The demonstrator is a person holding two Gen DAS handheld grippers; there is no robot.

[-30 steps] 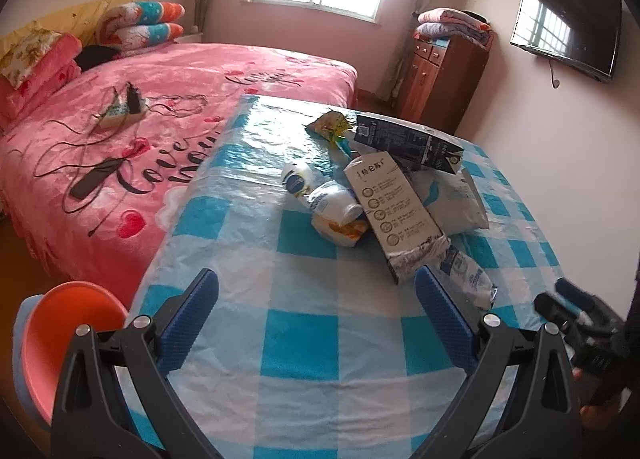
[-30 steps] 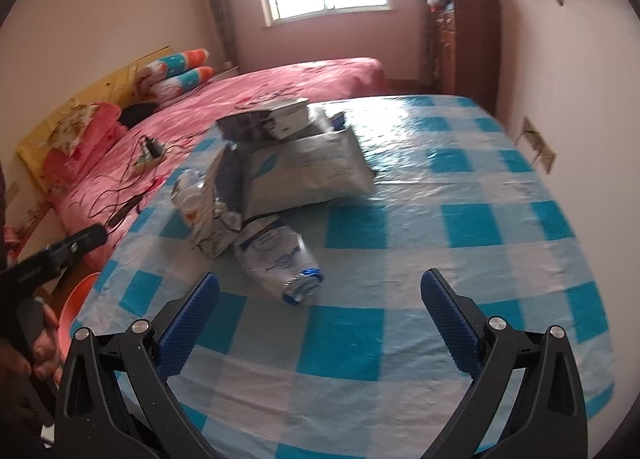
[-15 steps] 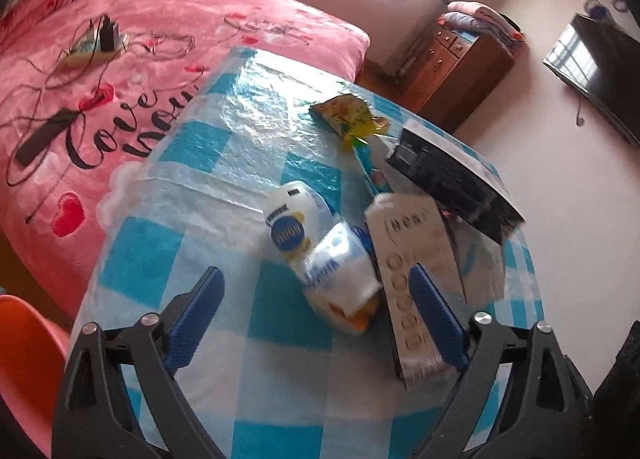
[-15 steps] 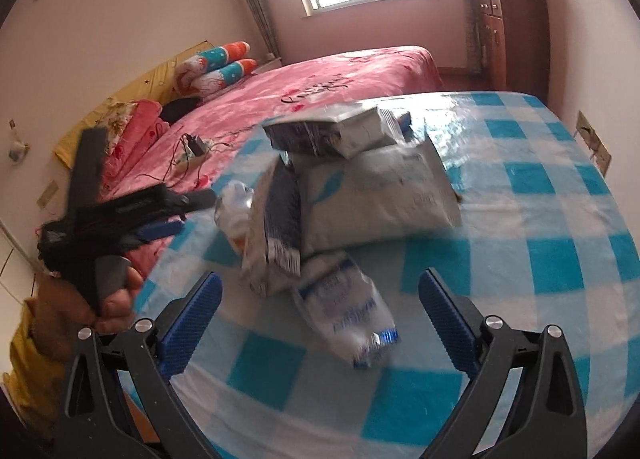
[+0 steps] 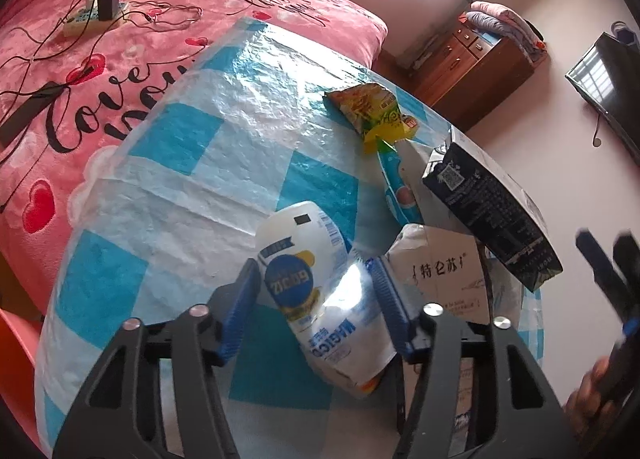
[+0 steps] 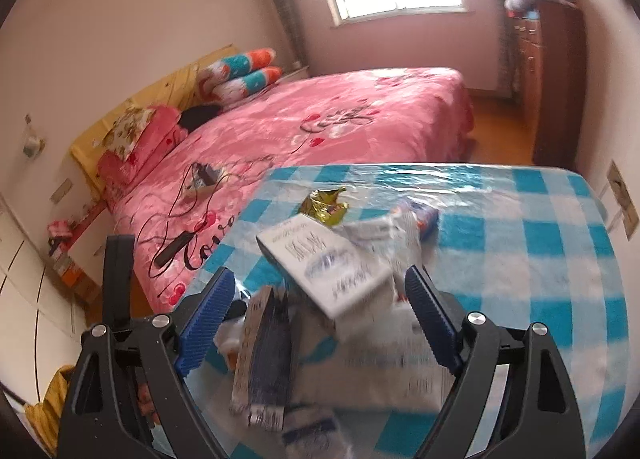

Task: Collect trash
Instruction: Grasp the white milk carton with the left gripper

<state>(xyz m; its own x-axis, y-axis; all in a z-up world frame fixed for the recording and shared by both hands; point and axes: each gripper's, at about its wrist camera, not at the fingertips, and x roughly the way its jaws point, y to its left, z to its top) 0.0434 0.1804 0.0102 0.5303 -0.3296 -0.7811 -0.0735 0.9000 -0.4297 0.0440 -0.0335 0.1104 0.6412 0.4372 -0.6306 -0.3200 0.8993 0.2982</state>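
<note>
while its jaws have just been closing, the left gripper has the white-and-blue snack bag between its blue pads, both at or very near the bag's sides; actual squeeze cannot be told. the right gripper, jaws wide and lately narrowing a little, straddles the blurred trash pile without gripping. the checked table is bare toward the pink bed; a yellow wrapper lies beyond the pile.
</note>
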